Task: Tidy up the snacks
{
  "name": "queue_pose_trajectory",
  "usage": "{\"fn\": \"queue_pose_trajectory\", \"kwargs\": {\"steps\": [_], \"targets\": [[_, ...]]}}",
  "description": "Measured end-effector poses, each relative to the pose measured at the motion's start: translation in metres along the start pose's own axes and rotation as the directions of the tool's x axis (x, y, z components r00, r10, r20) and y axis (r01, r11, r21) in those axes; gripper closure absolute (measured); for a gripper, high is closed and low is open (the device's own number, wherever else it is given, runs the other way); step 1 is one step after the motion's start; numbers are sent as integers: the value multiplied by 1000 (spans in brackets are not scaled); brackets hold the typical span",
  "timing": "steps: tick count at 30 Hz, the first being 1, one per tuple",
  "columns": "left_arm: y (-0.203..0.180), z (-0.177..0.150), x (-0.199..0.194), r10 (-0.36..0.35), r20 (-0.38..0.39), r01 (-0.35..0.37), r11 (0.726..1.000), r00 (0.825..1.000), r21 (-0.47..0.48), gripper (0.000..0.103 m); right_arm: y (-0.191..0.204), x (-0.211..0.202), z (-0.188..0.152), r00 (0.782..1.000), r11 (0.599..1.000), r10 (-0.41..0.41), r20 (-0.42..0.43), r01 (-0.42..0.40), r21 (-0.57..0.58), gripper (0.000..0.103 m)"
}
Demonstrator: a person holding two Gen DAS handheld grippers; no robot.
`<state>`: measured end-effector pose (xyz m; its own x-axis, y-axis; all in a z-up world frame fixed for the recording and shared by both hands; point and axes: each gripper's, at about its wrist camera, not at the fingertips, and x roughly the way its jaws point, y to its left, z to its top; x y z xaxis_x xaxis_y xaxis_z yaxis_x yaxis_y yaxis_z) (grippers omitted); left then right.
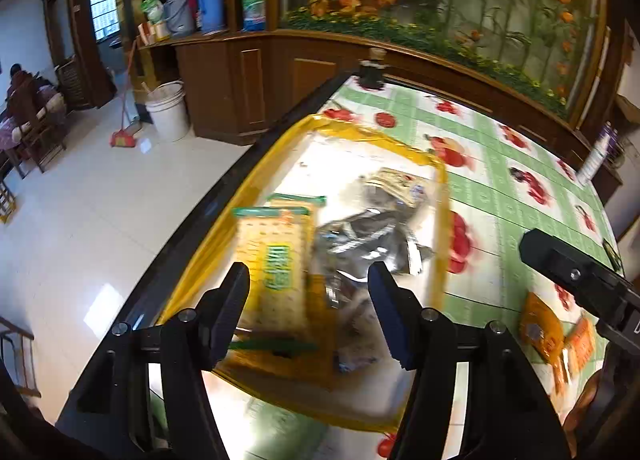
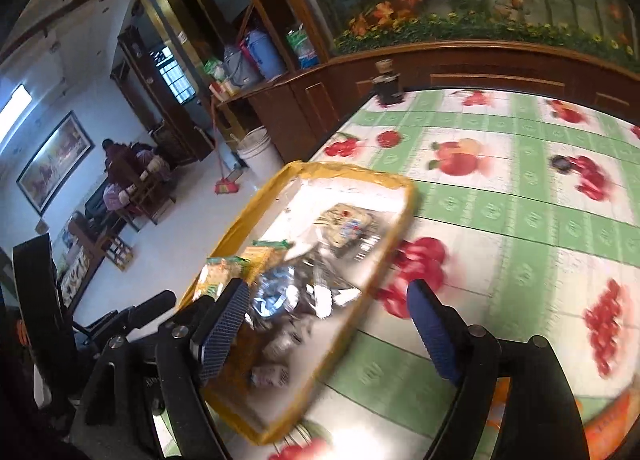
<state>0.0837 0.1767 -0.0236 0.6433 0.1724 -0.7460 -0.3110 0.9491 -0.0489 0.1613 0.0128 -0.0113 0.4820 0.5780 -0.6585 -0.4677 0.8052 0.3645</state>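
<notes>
The left tool hangs released, nothing between its dark fingers, directly above the shallow yellow-rimmed tray of snacks on the fruit-patterned green-and-white worktop. The right tool is likewise spread and empty, over the tray's right edge. Inside lie green-and-yellow cracker packets beside crumpled silver foil packets; orange packets sit outside, to the right.

Right gripper above yellow-rimmed tray, jaws apart, nothing between. Inside tray: silver packets, green-and-yellow packet. Tray on fruit-print tablecloth. White bucket on floor beyond.
</notes>
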Motion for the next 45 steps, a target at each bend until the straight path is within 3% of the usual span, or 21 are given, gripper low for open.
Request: {"fn": "queue_pose_trajectory", "kwargs": {"steps": [6, 14, 19, 28, 31, 37, 40, 45], "targets": [[-47, -11, -17, -78, 2, 77, 994, 997, 82, 39, -54, -74, -37, 992, 991, -98, 81, 90, 98, 17], [-104, -28, -24, -130, -36, 135, 971, 991, 195, 39, -125, -146, -92, 962, 943, -255, 92, 227, 245, 16], [-128, -38, -26, -149, -69, 161, 960, 986, 229, 39, -153, -167, -125, 954, 914, -292, 70, 257, 313, 16], [-164, -54, -37, -167, -78, 183, 928, 983, 324, 39, -171, -186, -159, 956, 903, -286, 60, 249, 350, 16], [-185, -62, -40, -207, -91, 227, 891, 974, 393, 39, -181, -197, -170, 948, 888, -312, 56, 270, 371, 16], [-236, -81, -42, -277, -157, 316, 762, 948, 566, 39, -212, -227, -187, 921, 828, -387, 53, 321, 460, 16], [-251, -86, -40, -302, -188, 353, 723, 935, 593, 39, -227, -239, -192, 910, 801, -412, 55, 332, 498, 16], [-275, -91, -35, -309, -215, 372, 661, 926, 652, 39, -249, -246, -193, 894, 756, -448, 28, 361, 546, 15]]}}
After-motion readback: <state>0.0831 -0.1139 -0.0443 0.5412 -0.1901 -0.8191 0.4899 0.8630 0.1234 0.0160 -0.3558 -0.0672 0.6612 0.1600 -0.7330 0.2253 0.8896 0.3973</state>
